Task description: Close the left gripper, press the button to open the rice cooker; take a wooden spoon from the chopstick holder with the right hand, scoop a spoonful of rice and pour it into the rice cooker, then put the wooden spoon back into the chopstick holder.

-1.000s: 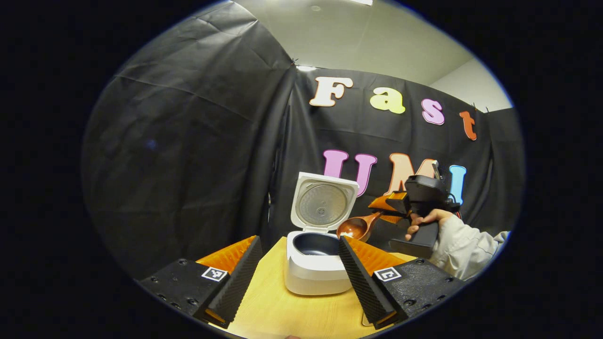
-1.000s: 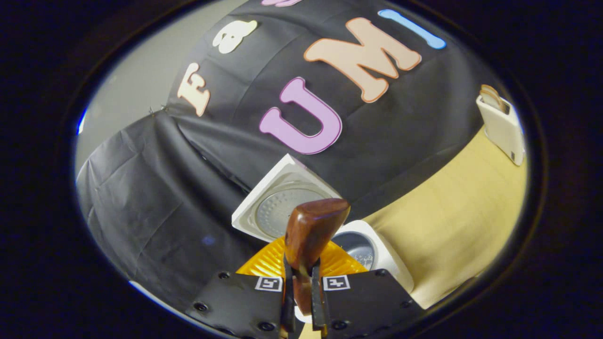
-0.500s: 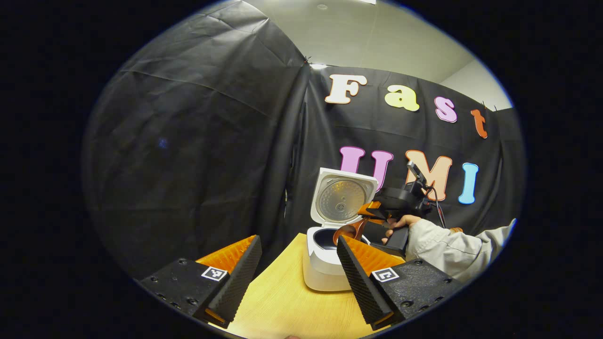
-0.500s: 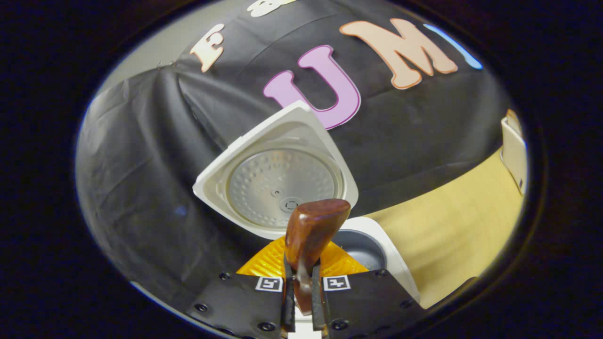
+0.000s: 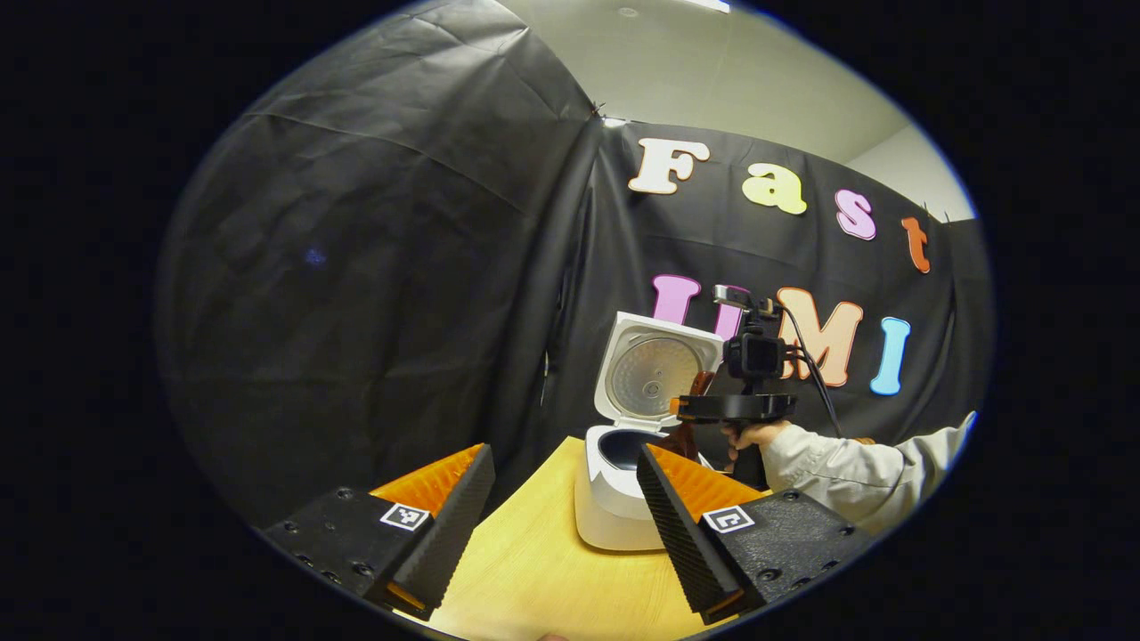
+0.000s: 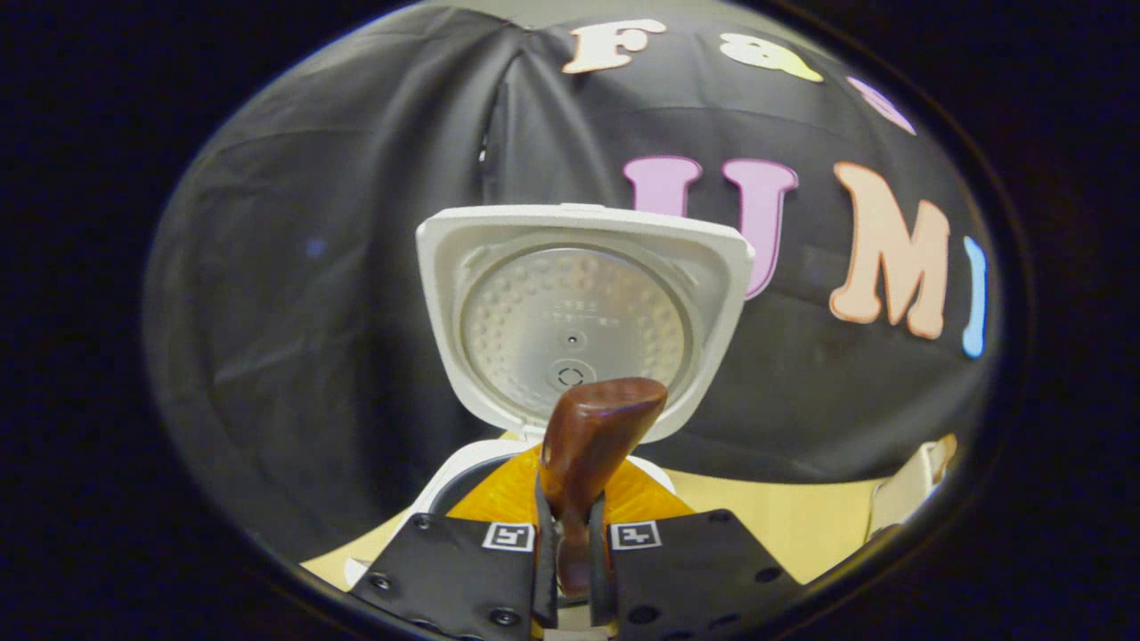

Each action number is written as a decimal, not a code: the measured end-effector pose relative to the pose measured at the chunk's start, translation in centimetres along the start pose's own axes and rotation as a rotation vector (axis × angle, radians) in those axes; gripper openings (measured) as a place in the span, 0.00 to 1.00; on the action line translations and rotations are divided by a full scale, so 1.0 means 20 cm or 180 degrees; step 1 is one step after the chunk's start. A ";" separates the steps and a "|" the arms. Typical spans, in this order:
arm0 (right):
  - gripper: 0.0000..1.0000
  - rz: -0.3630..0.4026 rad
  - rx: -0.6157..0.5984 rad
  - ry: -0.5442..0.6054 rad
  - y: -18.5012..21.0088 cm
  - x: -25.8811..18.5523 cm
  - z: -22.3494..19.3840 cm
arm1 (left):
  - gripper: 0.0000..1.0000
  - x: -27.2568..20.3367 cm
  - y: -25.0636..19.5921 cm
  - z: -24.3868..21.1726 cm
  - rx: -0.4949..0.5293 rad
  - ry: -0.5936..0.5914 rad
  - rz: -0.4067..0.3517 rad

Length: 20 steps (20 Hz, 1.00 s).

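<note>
On the wooden worktop (image 5: pixel 534 570) before the black booth wall, the cooker (image 5: pixel 614 507) stands lid-up near the far edge, my left gripper (image 5: pixel 561 525) spread wide over bare wood, my right gripper (image 6: pixel 570 552) pinching the spoon (image 6: pixel 592 436), its bowl hidden over the pot.

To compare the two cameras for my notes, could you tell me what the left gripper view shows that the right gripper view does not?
Left gripper view: the open left gripper above the table, and farther off a person's hand and sleeve beside the rice cooker.
Right gripper view: the right gripper shut on the wooden spoon, close up, and the dimpled inner plate of the lid, face on.
Both: the rice cooker with its lid raised, the table, and the black cloth wall.
</note>
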State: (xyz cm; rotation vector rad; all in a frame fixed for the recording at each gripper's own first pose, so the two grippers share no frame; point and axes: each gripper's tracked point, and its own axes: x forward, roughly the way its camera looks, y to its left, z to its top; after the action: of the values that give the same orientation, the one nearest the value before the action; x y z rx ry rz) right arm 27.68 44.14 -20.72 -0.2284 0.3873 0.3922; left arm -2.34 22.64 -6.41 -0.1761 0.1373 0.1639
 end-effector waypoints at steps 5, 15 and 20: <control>0.19 -0.0047 -0.0629 -0.0190 0.03 -0.05 0.03 | 0.95 -0.01 -0.01 0.01 -0.0015 -0.0019 -0.0020; 0.17 -0.0054 -0.1158 -0.0589 0.03 -0.16 0.17 | 0.95 0.00 -0.08 0.01 0.0021 -0.0042 -0.0095; 0.16 0.0004 -0.0397 -0.0712 -0.14 -0.39 0.40 | 0.95 0.01 -0.15 0.07 0.0052 -0.0117 -0.0166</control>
State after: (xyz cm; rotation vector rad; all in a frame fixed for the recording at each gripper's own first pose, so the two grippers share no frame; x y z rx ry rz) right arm 24.73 41.38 -9.83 -0.3025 0.1433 0.4389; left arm -1.48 20.07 -4.56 -0.1603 0.0974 0.1139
